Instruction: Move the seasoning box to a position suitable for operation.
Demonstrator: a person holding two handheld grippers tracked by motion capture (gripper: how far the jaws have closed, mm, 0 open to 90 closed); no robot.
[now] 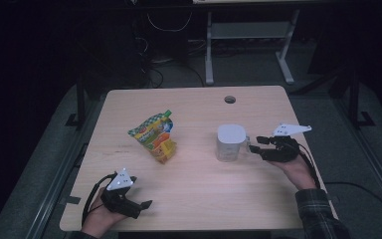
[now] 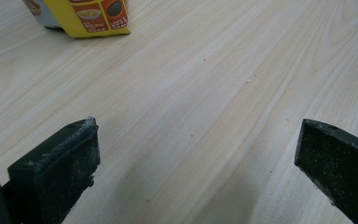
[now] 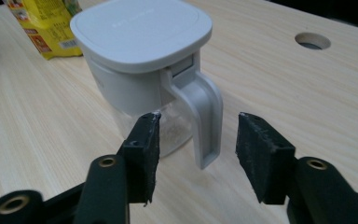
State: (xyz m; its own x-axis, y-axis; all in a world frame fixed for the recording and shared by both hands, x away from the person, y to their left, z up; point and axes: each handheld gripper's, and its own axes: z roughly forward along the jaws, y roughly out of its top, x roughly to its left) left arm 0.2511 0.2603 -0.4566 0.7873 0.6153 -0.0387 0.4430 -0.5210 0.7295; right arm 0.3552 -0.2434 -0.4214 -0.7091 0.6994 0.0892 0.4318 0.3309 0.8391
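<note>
Right gripper (image 3: 198,135) gapes around the jug (image 3: 144,70) handle, nothing clamped — jug sits mid-table, snack pouch (image 1: 155,137) to its left. Risk: an off-centre squeeze twists or tips the jug.

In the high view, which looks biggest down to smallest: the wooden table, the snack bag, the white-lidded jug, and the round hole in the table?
1. wooden table
2. snack bag
3. white-lidded jug, close to the bag, so that order is unsure
4. round hole
</note>
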